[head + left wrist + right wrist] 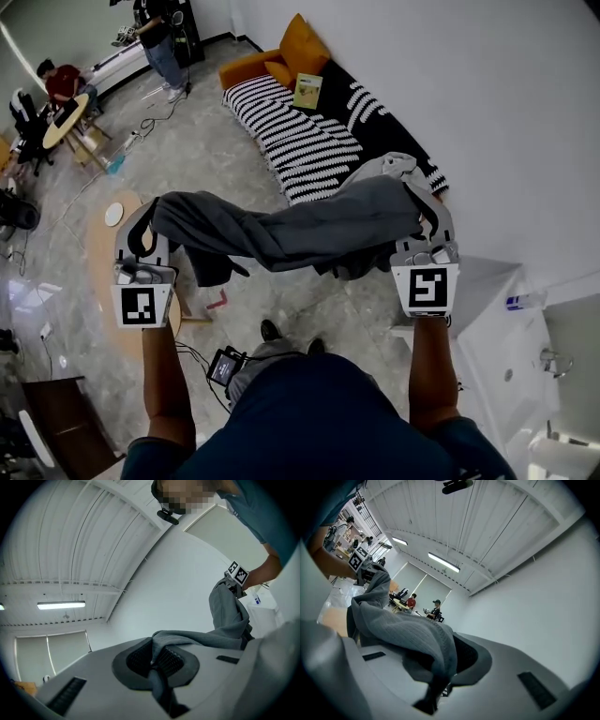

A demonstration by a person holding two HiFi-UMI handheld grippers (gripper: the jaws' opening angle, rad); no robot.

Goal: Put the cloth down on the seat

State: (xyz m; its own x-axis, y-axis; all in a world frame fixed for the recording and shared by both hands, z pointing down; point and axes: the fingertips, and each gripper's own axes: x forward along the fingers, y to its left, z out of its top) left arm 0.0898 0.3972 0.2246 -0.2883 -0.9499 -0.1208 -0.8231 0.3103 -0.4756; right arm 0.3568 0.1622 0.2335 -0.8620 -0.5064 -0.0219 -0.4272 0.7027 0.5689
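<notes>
Left claw (142,223): shut tight on one end of the cloth (300,230). The cloth is pinched flat between its two pads.
Right claw (424,208): closed on the other end. A thick fold is bunched between its pads.
Cloth: grey and soft. It hangs in the air between the two claws and sags a little in the middle. One flap droops down near the left claw.
Cloth's long way: from 9 o'clock to 3 o'clock in the head view, from left claw to right claw.
Seat (309,141): a black and white striped sofa by the wall. It lies at 12 o'clock from the cloth, farther off and lower down. The cloth does not touch it.
Seat's long way: from 11 o'clock to 5 o'clock, so it is slanted against the cloth.
Nearer claw: the right one. It is close to the near end of the seat, and the left claw is well apart from it.
On the seat: orange cushions (298,45) at the far end, a green book (307,90), and a pale heap (398,167) at the near end.
Next move, I think: both claws go toward 12 o'clock and down, with the left one swinging farther.
</notes>
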